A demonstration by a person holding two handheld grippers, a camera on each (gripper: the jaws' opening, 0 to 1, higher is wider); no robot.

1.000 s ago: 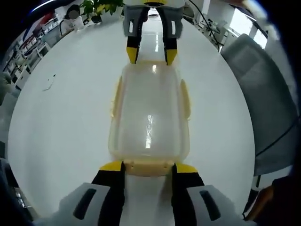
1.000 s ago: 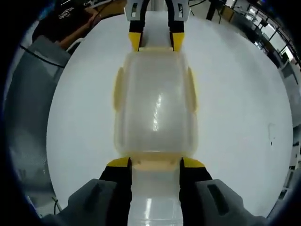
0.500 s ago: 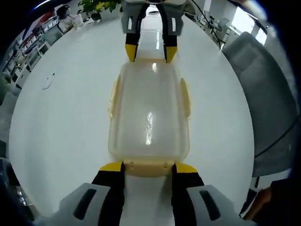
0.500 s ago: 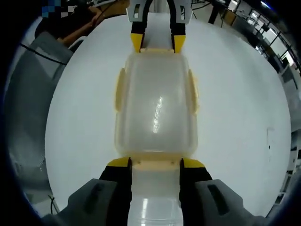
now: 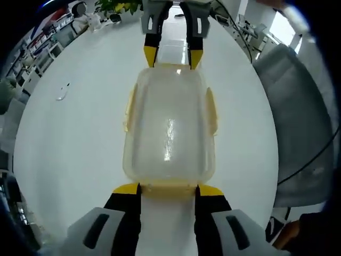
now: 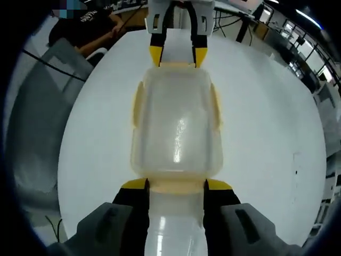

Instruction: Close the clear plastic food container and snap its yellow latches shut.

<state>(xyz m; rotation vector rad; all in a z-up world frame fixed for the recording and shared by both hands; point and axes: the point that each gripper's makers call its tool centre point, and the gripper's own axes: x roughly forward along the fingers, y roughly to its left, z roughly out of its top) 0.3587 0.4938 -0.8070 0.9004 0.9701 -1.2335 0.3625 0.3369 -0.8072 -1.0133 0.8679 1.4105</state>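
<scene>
A clear plastic food container (image 5: 169, 128) with its lid on hangs lengthwise between my two grippers above the white table (image 5: 69, 144). Pale yellow latches (image 5: 129, 109) lie along its long sides. My left gripper (image 5: 169, 189) is shut on the yellow end latch (image 5: 169, 188) nearest me. At the far end, my right gripper (image 5: 173, 57) clasps the opposite latch. In the right gripper view the same container (image 6: 177, 128) runs from my right gripper (image 6: 176, 185), shut on its near end latch (image 6: 176, 185), up to the left gripper (image 6: 178, 56).
A grey chair (image 5: 298, 122) stands past the table's right edge. A small object (image 5: 63, 93) lies on the tabletop (image 6: 266, 133) at left, with a plant (image 5: 114, 6) beyond. A person in black (image 6: 90, 24) sits behind another grey chair (image 6: 37, 122).
The table has shrunk in both views and more of its edge shows, while the container keeps its place between the jaws. Both grippers have risen with the container.
</scene>
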